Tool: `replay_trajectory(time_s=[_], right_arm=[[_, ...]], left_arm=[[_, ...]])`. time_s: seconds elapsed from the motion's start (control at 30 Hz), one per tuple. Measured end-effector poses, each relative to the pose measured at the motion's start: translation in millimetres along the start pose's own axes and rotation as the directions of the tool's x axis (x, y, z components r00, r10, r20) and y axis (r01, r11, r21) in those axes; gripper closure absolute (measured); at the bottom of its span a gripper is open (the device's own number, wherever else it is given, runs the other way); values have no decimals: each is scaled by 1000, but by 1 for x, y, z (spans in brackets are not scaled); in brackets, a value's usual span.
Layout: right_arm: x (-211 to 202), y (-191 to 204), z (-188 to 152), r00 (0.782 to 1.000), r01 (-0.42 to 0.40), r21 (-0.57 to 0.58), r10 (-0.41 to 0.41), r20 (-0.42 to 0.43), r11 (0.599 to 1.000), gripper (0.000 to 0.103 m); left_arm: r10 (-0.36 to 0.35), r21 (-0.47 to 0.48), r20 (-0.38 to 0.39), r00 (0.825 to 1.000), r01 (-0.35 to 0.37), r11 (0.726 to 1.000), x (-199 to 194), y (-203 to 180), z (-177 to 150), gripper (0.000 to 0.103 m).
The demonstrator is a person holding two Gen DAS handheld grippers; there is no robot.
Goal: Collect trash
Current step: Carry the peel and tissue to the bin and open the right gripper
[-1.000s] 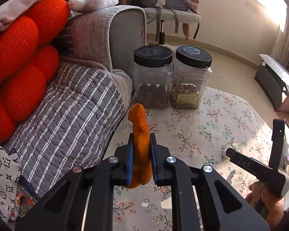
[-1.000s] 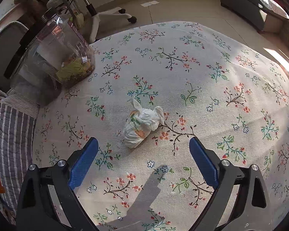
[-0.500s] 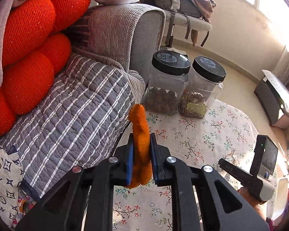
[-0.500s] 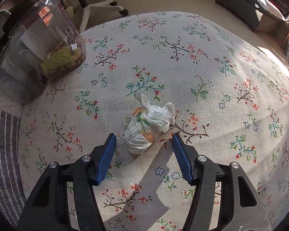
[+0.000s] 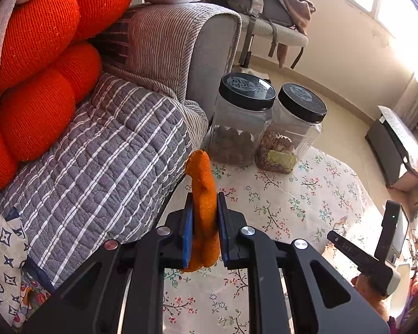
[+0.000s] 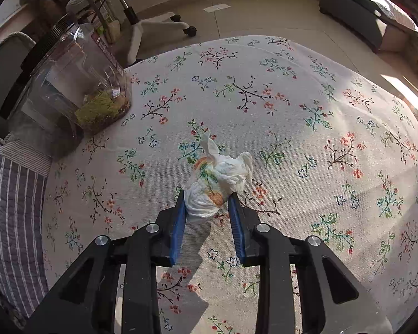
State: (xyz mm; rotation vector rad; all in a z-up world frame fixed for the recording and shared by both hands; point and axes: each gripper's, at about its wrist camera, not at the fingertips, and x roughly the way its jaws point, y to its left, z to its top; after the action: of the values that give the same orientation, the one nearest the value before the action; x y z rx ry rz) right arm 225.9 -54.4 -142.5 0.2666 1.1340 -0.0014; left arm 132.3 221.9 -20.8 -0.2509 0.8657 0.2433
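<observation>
Right tool (image 6: pixel 207 203) narrowed onto crumpled tissue (image 6: pixel 217 181); left tool (image 5: pixel 204 210) grips orange peel (image 5: pixel 203 203).

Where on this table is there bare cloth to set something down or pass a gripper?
Bare tablecloth runs right of and beyond the crumpled tissue, out to the far edge. The near strip under the right gripper is also bare. It is crowded at the far-left corner: two jars stand by the sofa.
</observation>
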Motion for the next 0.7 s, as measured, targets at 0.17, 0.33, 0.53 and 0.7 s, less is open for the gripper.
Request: replay_trajectory(time_s=[0.17, 0.33, 0.53, 0.7], right_arm=[[-27, -3, 5, 999, -5, -38, 7, 50, 999, 75], [-56, -7, 6, 993, -5, -83, 14, 113, 997, 75], [-98, -24, 2, 982, -5, -111, 26, 187, 994, 74], [-132, -47, -3, 963, 18, -107, 12, 268, 994, 74]], left_arm=[[-2, -1, -1, 1000, 2, 1000, 1, -2, 0, 87], [0, -4, 4, 1000, 0, 1000, 0, -5, -2, 87], [24, 3, 37, 999, -24, 1000, -5, -14, -10, 87], [33, 16, 93, 995, -35, 999, -19, -31, -21, 87]])
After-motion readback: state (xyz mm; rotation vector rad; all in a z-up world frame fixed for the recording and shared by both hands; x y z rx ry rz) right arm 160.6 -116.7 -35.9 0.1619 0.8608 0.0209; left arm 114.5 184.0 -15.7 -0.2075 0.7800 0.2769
